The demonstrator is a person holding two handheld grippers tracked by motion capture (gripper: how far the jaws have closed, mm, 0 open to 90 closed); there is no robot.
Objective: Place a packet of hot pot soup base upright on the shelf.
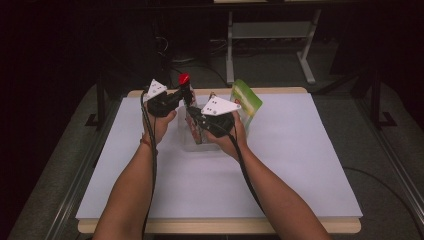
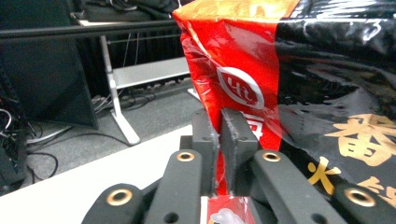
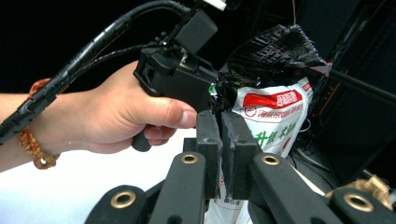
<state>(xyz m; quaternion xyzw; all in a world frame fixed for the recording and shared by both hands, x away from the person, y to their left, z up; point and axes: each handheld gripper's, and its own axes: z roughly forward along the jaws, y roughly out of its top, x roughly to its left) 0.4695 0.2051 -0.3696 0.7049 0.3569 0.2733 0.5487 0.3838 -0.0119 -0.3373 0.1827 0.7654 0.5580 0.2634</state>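
Both hands are raised over the white table (image 1: 300,165), above a clear container (image 1: 192,142); 1 red-and-black snack bag (image 2: 289,93) hangs between the 2 tools; left gripper (image 2: 219,126) is pinching its red edge, jaws pressed together on the foil; right gripper (image 3: 220,128) is pinching the bag's white printed side; a green packet (image 1: 246,102) stands just beside the right hand (image 1: 231,140).

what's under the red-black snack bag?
A clear bin on the table sits below the bag, which both grippers pinch. Hands and grippers cover the bin's contents.
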